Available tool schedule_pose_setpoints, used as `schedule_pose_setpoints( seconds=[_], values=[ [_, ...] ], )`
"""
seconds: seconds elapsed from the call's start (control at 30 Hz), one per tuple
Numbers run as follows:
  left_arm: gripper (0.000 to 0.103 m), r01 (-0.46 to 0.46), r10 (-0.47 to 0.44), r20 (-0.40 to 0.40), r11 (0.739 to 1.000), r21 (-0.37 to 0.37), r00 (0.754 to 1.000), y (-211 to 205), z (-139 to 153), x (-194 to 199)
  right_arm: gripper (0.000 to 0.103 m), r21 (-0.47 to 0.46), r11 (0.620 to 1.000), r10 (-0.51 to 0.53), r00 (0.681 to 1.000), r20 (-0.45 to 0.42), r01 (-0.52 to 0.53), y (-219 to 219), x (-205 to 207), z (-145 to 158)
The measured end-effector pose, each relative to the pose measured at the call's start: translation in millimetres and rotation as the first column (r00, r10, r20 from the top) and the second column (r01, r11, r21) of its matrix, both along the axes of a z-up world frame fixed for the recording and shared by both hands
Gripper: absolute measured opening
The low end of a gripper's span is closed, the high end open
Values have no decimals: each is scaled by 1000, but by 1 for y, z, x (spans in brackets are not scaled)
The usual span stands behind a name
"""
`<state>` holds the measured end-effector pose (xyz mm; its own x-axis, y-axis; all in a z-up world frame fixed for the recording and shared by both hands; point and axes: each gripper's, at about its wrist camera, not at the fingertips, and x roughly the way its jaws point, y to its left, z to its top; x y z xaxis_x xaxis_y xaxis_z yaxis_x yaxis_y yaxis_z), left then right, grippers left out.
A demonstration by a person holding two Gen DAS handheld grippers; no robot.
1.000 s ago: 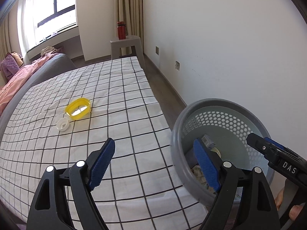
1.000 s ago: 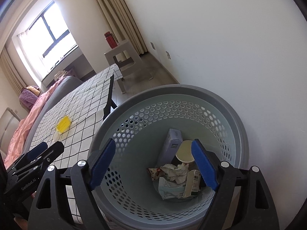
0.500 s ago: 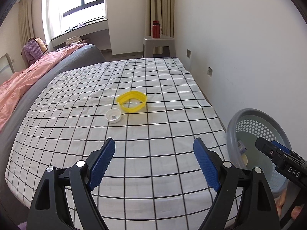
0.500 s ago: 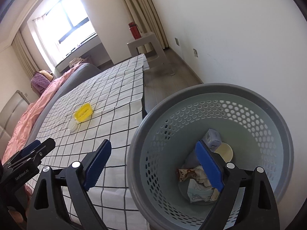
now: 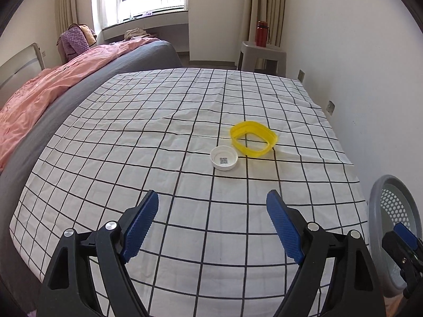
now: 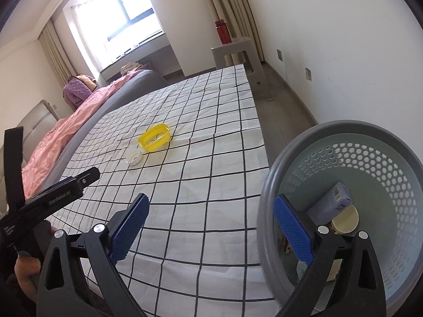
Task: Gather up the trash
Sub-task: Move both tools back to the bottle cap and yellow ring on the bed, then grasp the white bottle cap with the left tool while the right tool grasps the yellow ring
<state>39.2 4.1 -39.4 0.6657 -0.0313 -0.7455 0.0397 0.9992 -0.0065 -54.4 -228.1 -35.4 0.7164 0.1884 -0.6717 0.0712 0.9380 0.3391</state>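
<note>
The left tongs (image 5: 212, 224) sit at the lower middle of the left wrist view, their blue pads spread wide with nothing between them, above a bed covered by a white sheet with a black grid (image 5: 158, 137). Right of centre in that view a yellow oval ring (image 5: 253, 138) lies flat on the sheet, and a white round lid (image 5: 224, 157) lies just beside it at its lower left, open side up with a small printed code inside. The right tongs (image 6: 208, 227) fill the bottom of the right wrist view, likewise spread and holding nothing; one pad is over the sheet, the other in front of the rim of a grey perforated trash basket (image 6: 396, 163) at the lower right of the frame. Inside the basket lie a bluish carton (image 6: 333, 200) and a pale paper cup (image 6: 345, 219), with other scraps partly hidden behind the tongs. At the upper right of the left wrist view a red bottle (image 5: 261, 33) stands on a grey stool (image 5: 261, 55).
</note>
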Motion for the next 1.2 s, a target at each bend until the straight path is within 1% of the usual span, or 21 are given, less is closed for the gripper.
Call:
schedule_pose_setpoints(
  seconds=[0.17,0.3,0.43,0.67,0.73,0.87,0.9,0.93,1.0,1.03,1.07,1.1,1.2],
  values=[
    [80,-39,39,-40,999,-1,998,12,-15,30,94,8,999,35,999,0,-35,14,6,0],
    [80,-43,44,-79,999,10,996,13,-32,51,95,24,998,57,998,-12,-56,19,13,-2],
    [80,-29,31,-102,999,13,994,8,-44,65,95,33,997,70,997,-12,-70,21,15,-3],
    [80,7,-5,-133,1000,18,991,-8,-55,90,95,70,995,75,997,-19,-73,15,18,-4],
    [80,8,-4,-136,999,31,991,-11,-58,97,95,73,994,77,997,-18,-75,14,17,-4],
    [79,10,-5,-146,999,32,989,-14,-63,104,95,76,994,78,997,-15,-76,13,16,-3],
    [75,10,-6,-151,1000,30,988,-15,-65,105,95,79,994,77,997,-14,-76,12,16,-3],
    [74,11,-7,-145,1000,29,989,-15,-65,105,94,80,994,77,997,-14,-76,11,15,-2],
    [57,26,-23,-139,999,24,990,-16,-63,103,94,85,994,76,997,-11,-74,10,15,-1],
    [52,35,-32,-137,999,22,990,-17,-63,102,94,86,994,75,997,-10,-74,10,15,-1],
    [41,41,-38,-136,999,20,990,-17,-62,101,94,86,994,74,997,-11,-73,9,14,-1],
    [39,43,-40,-138,999,16,990,-17,-61,100,94,85,994,73,997,-12,-72,9,15,-1],
    [38,42,-41,-145,999,1,989,-14,-59,92,95,76,995,69,997,-17,-68,10,16,-2]
  ],
)
